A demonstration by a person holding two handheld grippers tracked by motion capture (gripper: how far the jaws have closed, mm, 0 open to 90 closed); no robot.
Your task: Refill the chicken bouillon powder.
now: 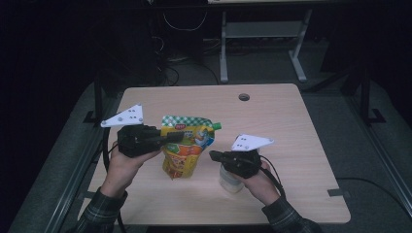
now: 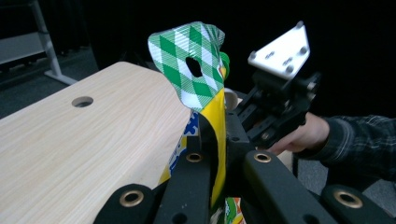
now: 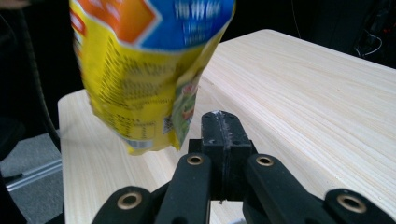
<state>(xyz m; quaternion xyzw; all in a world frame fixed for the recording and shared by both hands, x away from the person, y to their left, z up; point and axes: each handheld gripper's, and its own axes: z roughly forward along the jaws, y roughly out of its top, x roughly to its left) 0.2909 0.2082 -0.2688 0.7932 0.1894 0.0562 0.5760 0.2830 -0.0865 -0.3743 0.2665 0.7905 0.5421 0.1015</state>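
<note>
Pouch (image 1: 187, 145) of yellow foil with a green-and-white checked top hangs above the middle-left of the table (image 1: 291, 126), pinched near its upper edge by the left hand-held gripper (image 1: 171, 138), whose jaws are closed flat on the foil; the left gripper view shows the yellow side seam squeezed between them, with the checked header and its hang hole standing up above. Held this way the pouch is off the wood and upright, its green spout cap (image 1: 217, 126) turned toward the other hand, probably so that the cap can be reached and worked. To the right, the right hand-held gripper (image 1: 214, 155) sits lower and just beside the pouch's bottom corner, its jaws pressed together on nothing, as its own view shows. Under that hand rests a pale, translucent container (image 1: 229, 179), too dim to identify. Printing on the pouch includes a red logo patch near the top, a blue panel with white characters and an orange panel; the small black text on the back is too blurred to read.
</note>
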